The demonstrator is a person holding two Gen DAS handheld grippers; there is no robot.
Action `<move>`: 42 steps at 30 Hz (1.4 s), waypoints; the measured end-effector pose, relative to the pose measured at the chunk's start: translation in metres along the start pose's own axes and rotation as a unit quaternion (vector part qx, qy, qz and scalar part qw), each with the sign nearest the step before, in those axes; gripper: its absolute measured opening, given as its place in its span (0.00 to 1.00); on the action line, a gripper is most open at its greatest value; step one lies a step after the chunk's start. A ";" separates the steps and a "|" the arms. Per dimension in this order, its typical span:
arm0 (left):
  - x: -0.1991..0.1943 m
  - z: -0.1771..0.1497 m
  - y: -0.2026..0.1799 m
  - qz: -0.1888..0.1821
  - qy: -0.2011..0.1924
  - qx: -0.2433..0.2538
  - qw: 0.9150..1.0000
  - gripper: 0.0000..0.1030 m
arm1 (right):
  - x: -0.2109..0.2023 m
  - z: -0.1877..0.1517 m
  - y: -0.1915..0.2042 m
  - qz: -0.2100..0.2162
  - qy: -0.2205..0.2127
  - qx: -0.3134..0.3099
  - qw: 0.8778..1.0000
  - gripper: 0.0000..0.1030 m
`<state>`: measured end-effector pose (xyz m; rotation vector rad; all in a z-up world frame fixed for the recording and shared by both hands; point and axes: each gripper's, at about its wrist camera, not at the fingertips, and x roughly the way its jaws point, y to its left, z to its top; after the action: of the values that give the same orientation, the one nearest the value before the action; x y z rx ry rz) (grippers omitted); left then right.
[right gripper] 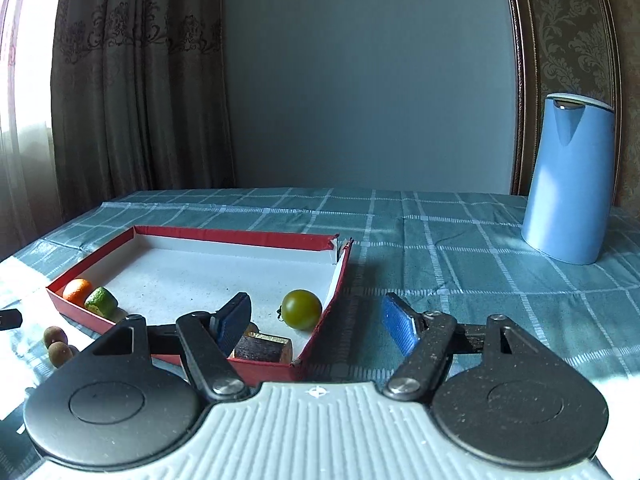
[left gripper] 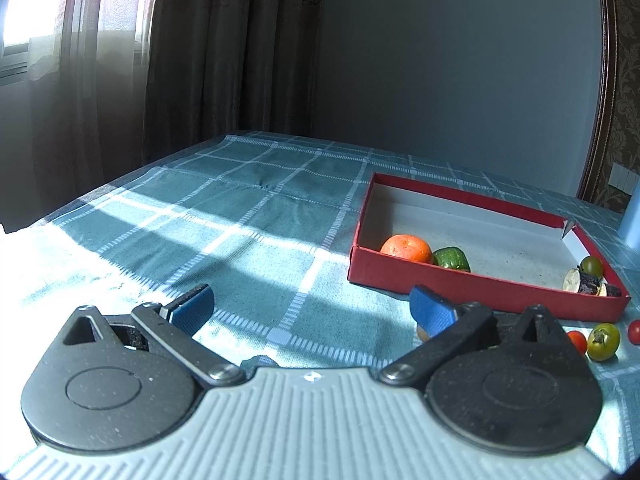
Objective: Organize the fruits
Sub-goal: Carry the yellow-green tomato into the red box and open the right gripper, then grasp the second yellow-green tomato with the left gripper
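A shallow red box (left gripper: 480,286) (right gripper: 256,236) lies on the checked tablecloth. Inside it are an orange (left gripper: 406,248) (right gripper: 77,290), a green fruit (left gripper: 452,259) (right gripper: 101,301), a green tomato (right gripper: 301,309) (left gripper: 592,266) and dark cut pieces (right gripper: 262,348) (left gripper: 588,282). My right gripper (right gripper: 316,320) stands open over the box's near right corner, with nothing between its pads. My left gripper (left gripper: 312,308) is open over bare cloth, left of the box. Loose on the cloth lie a green tomato (left gripper: 603,341), two red tomatoes (left gripper: 577,340) and small brown fruits (right gripper: 56,342).
A tall blue jug (right gripper: 570,180) stands on the table at the right, behind my right gripper. Curtains and a window fill the left side, a grey wall the back. Sunlit cloth stretches left of the box.
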<state>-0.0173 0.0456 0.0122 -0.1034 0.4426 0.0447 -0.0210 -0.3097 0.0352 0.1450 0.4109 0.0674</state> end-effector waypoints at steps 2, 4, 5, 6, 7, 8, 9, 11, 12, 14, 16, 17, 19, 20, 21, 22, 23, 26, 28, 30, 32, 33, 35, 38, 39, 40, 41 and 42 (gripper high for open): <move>-0.008 -0.001 -0.008 -0.006 -0.025 0.017 1.000 1.00 | -0.014 -0.012 -0.012 0.013 0.000 0.031 0.999 0.74; -0.014 0.000 -0.023 -0.015 -0.031 0.037 0.999 1.00 | -0.021 -0.024 -0.020 0.013 0.006 0.048 0.999 0.74; -0.017 0.001 -0.032 -0.027 -0.028 0.039 0.998 1.00 | -0.023 -0.028 -0.023 0.012 0.009 0.053 0.999 0.74; -0.020 0.001 -0.040 -0.042 -0.029 0.042 0.998 1.00 | -0.025 -0.033 -0.026 0.014 0.011 0.059 0.998 0.74; -0.023 0.001 -0.050 -0.057 -0.030 0.049 0.997 1.00 | -0.027 -0.035 -0.029 0.016 0.012 0.067 0.998 0.74; -0.028 0.002 -0.062 -0.074 -0.034 0.060 0.995 1.00 | -0.029 -0.038 -0.034 0.022 0.015 0.084 0.996 0.74; -0.031 0.002 -0.072 -0.085 -0.038 0.069 0.993 1.00 | -0.034 -0.040 -0.039 0.028 0.007 0.099 0.995 0.74; -0.038 0.002 -0.101 -0.116 -0.050 0.106 0.986 1.00 | -0.039 -0.041 -0.045 0.031 -0.008 0.115 0.993 0.74; -0.040 0.001 -0.112 -0.123 -0.057 0.123 0.983 1.00 | -0.040 -0.042 -0.047 0.032 -0.008 0.120 0.992 0.75; -0.045 -0.004 -0.138 -0.141 -0.074 0.169 0.973 1.00 | -0.040 -0.044 -0.053 0.041 -0.006 0.136 0.990 0.75; -0.043 -0.013 -0.165 -0.153 -0.076 0.216 0.961 1.00 | -0.039 -0.045 -0.057 0.041 -0.005 0.150 0.988 0.75; -0.042 -0.016 -0.172 -0.155 -0.074 0.230 0.958 1.00 | -0.039 -0.046 -0.059 0.043 -0.005 0.155 0.987 0.75; -0.034 -0.026 -0.188 -0.160 -0.068 0.260 0.950 0.94 | -0.038 -0.046 -0.060 0.050 -0.004 0.159 0.986 0.75; -0.029 -0.029 -0.194 -0.163 -0.059 0.269 0.947 0.87 | -0.039 -0.047 -0.059 0.050 -0.004 0.157 0.986 0.75; -0.025 -0.031 -0.198 -0.165 -0.050 0.275 0.946 0.79 | -0.039 -0.047 -0.059 0.050 -0.004 0.155 0.987 0.75; -0.022 -0.033 -0.201 -0.167 -0.044 0.281 0.944 0.76 | -0.039 -0.047 -0.058 0.052 -0.004 0.154 0.987 0.75; -0.020 -0.035 -0.203 -0.169 -0.039 0.285 0.942 0.70 | -0.039 -0.047 -0.057 0.054 -0.003 0.153 0.987 0.75; -0.019 -0.038 -0.206 -0.191 -0.032 0.293 0.936 0.62 | -0.039 -0.047 -0.058 0.054 -0.007 0.153 0.987 0.82; -0.019 -0.039 -0.207 -0.200 -0.029 0.296 0.933 0.58 | -0.040 -0.048 -0.058 0.054 -0.009 0.156 0.986 0.82; -0.016 -0.039 -0.208 -0.207 -0.019 0.301 0.931 0.51 | -0.040 -0.047 -0.059 0.055 -0.010 0.158 0.986 0.82; -0.013 -0.040 -0.210 -0.210 -0.005 0.304 0.929 0.37 | -0.040 -0.047 -0.059 0.054 -0.009 0.159 0.986 0.82; -0.011 -0.040 -0.210 -0.210 0.001 0.305 0.929 0.33 | -0.040 -0.047 -0.059 0.054 -0.009 0.158 0.986 0.82; -0.008 -0.039 -0.210 -0.218 0.010 0.302 0.928 0.33 | -0.040 -0.047 -0.059 0.054 -0.008 0.157 0.986 0.82; -0.008 -0.041 -0.212 -0.227 0.020 0.309 0.923 0.33 | -0.040 -0.047 -0.059 0.051 -0.009 0.157 0.986 0.85; -0.008 -0.041 -0.213 -0.228 0.023 0.311 0.922 0.33 | -0.041 -0.047 -0.058 0.050 -0.010 0.156 0.986 0.86; -0.008 -0.043 -0.214 -0.228 0.025 0.315 0.921 0.33 | -0.041 -0.047 -0.058 0.050 -0.011 0.155 0.987 0.86; -0.008 -0.044 -0.215 -0.225 0.028 0.318 0.920 0.33 | -0.041 -0.047 -0.057 0.049 -0.012 0.154 0.987 0.86; -0.007 -0.044 -0.215 -0.223 0.030 0.319 0.921 0.31 | -0.041 -0.047 -0.057 0.049 -0.012 0.153 0.987 0.86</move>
<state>-0.0283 -0.1735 -0.0051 0.4404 0.4685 -0.5533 -0.0756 -0.3642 -0.0004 0.4694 0.3885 0.0987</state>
